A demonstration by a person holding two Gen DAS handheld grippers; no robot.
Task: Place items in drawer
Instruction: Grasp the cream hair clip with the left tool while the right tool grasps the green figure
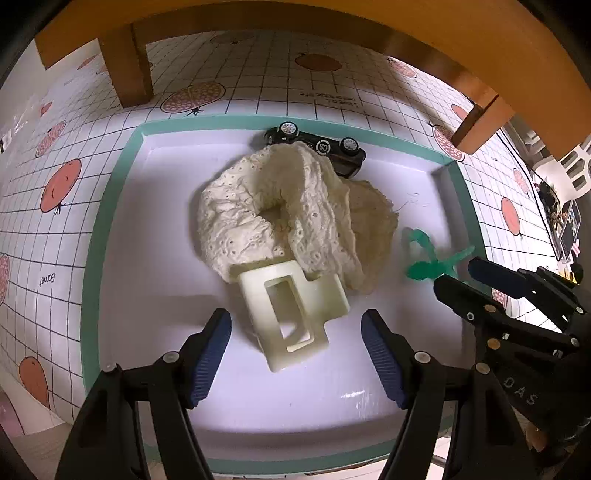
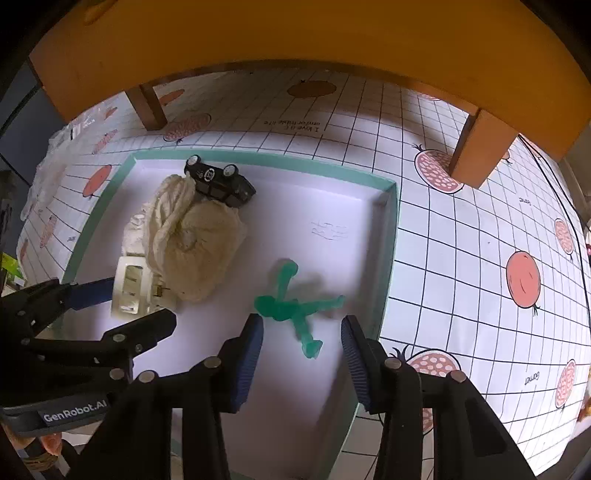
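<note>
A shallow white drawer with a teal rim (image 1: 110, 206) (image 2: 390, 236) lies on a patterned cloth. Inside it are a crumpled cream lace cloth (image 1: 273, 206) (image 2: 195, 240), a black toy car (image 1: 325, 151) (image 2: 221, 182) on its side at the far wall, a cream plastic clip (image 1: 291, 314) (image 2: 131, 291) and a green translucent figure (image 1: 421, 266) (image 2: 291, 306). My left gripper (image 1: 295, 325) (image 2: 136, 306) hangs open over the clip, its pads apart from it. My right gripper (image 2: 302, 325) (image 1: 461, 277) stands open astride the green figure's lower limb, not touching it.
An orange wooden stand (image 1: 258, 14) (image 2: 295, 33) overhangs the far side, with legs (image 1: 127, 74) (image 2: 480, 147) planted on the grid-and-fruit tablecloth (image 1: 44, 155) (image 2: 480, 240). The drawer's right wall (image 2: 384, 280) sits close beside my right gripper's outer finger.
</note>
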